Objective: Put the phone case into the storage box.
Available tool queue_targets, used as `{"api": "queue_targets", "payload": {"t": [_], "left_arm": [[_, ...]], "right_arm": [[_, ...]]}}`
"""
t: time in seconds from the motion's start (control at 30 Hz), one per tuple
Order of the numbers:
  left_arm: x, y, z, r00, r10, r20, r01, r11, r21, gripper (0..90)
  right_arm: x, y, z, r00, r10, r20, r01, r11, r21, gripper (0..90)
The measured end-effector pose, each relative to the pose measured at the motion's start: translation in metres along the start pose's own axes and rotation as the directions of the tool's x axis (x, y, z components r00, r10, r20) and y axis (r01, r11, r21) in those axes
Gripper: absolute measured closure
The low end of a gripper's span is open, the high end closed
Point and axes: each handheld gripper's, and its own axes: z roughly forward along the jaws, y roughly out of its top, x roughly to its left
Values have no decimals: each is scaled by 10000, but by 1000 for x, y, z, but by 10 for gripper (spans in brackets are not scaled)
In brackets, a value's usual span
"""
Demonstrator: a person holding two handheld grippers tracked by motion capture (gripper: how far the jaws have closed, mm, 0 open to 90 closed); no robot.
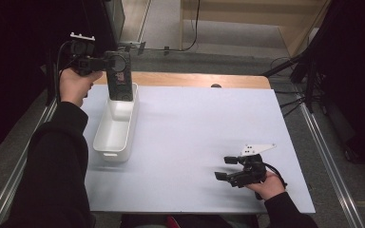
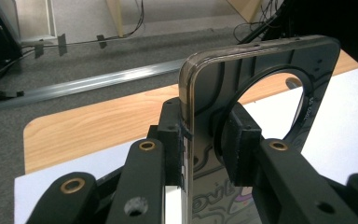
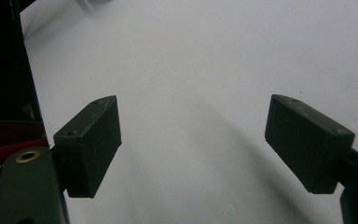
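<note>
- High view: the left gripper (image 1: 105, 63) holds a phone case (image 1: 120, 76) upright over the far end of the white bin (image 1: 105, 142) on the counter (image 1: 195, 123). The right gripper (image 1: 228, 167) rests idle near the front edge.
- Left gripper view: the jaws clamp the case (image 2: 261, 84) by its thin wall (a slim purchase); a tilt could let it slip and miss the bin.
- Right gripper view: the right gripper (image 3: 193, 140) stands wide, with nothing between the jaws.
</note>
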Motion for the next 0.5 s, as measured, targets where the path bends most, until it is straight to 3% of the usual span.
{"api": "queue_targets", "payload": {"t": [0.5], "left_arm": [[4,3,7,9999,53,95,-51,9997,-235,710]], "right_arm": [[-1,1,1,9999,39,-108,-40,10000,-50,172]]}}
